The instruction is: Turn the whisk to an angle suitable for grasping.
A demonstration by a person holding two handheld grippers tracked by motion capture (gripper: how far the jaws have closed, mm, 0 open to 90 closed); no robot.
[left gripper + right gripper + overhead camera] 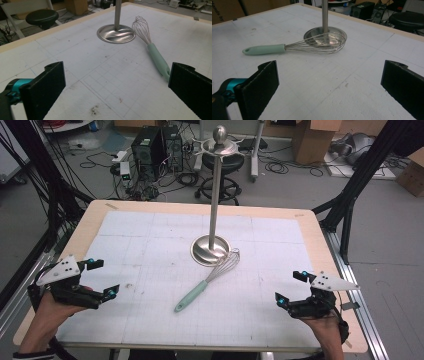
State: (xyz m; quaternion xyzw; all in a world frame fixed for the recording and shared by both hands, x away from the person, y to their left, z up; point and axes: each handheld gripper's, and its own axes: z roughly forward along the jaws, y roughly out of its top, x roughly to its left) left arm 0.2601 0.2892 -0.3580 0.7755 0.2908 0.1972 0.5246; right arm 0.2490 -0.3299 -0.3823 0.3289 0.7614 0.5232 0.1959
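Two grippers sit low at the near edge of the table (320, 227), one toward each near corner, both with jaws spread wide and nothing between them. The left gripper (99, 278) hovers over the near-left part of the white gridded mat (150, 235), held in the person's left hand (52, 312); its grey three-cornered plate faces up. The right gripper (291, 287) is at the near-right part of the mat, close to the table's right edge, held in the right hand (325, 327). Both point inward toward the middle of the mat.

In the left gripper view the left gripper (117, 82) has bare mat between its jaws, marked with small dark specks. The right gripper view shows the same for the right gripper (329, 82): bare mat between wide jaws.

Between the two grippers and farther in, the whisk (206, 282) lies flat near the centre of the mat, well apart from both tools. Its mint-green handle (190, 296) points toward the near edge, slightly left; its wire head (225, 264) points away and rests against the base of the stand.

The steel utensil stand (215, 200) is upright just beyond the whisk, at mid-mat: round dished base (202, 252), thin pole, hook ring and ball knob on top. The whisk's wires overlap the base rim on its near-right side.

Past the far edge: a black stool (222, 162) on the floor.
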